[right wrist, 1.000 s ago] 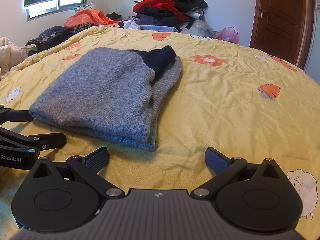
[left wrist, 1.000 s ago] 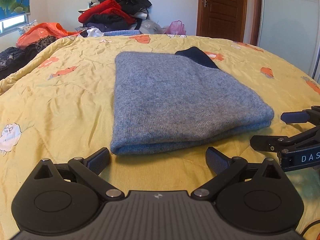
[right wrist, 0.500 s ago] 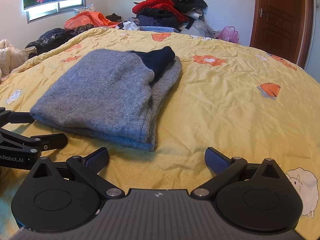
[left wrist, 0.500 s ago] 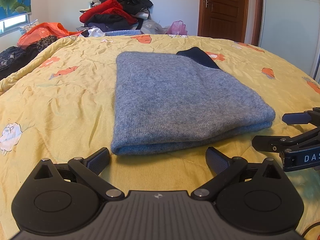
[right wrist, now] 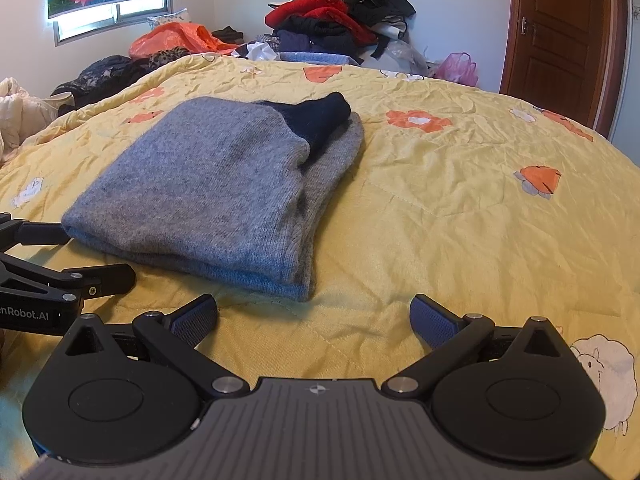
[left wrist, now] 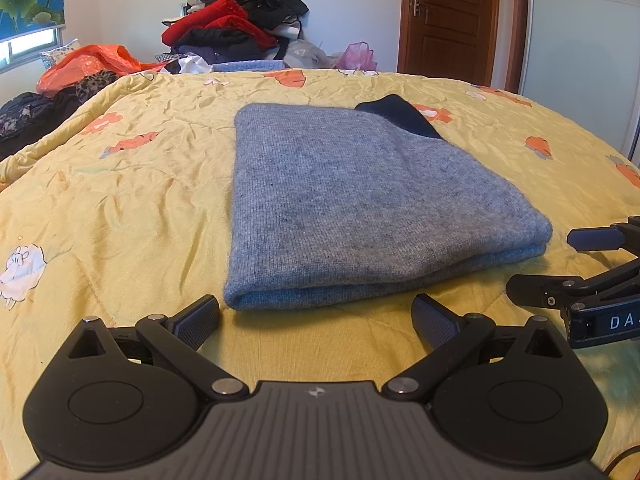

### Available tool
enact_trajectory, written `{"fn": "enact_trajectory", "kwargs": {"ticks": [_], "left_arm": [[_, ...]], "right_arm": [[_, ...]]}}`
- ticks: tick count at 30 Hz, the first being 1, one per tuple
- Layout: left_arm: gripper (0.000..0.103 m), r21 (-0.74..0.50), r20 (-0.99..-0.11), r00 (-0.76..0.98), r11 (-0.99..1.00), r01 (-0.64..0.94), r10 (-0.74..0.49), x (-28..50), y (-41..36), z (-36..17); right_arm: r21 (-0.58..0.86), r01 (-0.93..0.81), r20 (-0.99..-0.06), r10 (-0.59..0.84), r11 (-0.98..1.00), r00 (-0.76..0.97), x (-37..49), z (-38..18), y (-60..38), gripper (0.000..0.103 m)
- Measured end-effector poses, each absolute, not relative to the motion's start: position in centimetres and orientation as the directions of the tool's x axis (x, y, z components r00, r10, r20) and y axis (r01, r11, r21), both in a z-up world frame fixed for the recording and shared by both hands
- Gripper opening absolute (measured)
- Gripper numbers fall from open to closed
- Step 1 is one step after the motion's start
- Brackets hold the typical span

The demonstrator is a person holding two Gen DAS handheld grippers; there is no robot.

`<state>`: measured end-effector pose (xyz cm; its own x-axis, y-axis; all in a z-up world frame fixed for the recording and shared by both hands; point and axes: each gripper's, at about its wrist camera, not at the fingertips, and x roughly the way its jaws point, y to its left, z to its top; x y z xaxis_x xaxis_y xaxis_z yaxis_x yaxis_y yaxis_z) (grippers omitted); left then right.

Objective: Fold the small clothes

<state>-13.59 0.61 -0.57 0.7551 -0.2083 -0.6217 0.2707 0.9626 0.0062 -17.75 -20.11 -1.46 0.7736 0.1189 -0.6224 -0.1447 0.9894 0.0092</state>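
Note:
A folded grey knit sweater (left wrist: 352,204) lies flat on the yellow quilt, with a dark navy part (left wrist: 400,118) sticking out at its far right corner. It also shows in the right wrist view (right wrist: 216,184), navy part (right wrist: 316,120) on top at the far end. My left gripper (left wrist: 316,320) is open and empty, just short of the sweater's near folded edge. My right gripper (right wrist: 314,318) is open and empty, just short of the sweater's near right corner. Each gripper shows in the other's view, right gripper (left wrist: 560,264) and left gripper (right wrist: 80,252), both beside the sweater.
The yellow flowered quilt (left wrist: 120,200) covers the bed. A pile of red and black clothes (left wrist: 236,24) and an orange bag (left wrist: 88,60) lie beyond the far edge. A wooden door (left wrist: 448,20) stands at the back right. Dark clothes (right wrist: 104,76) lie at the left edge.
Both grippers have shifted very slightly; the sweater has not moved and both grippers stay open.

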Motion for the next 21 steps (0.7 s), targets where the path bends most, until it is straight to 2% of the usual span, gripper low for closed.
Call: {"fn": "enact_trajectory", "kwargs": {"ticks": [21], "left_arm": [[0.103,0.007,-0.622,0.755,0.963,0.271,-0.208,-13.59,0.63,-0.56]], "right_arm": [[-0.008,-0.144,-0.626,0.108,0.990,0.772,-17.85,-1.51,-19.80,0.103]]}}
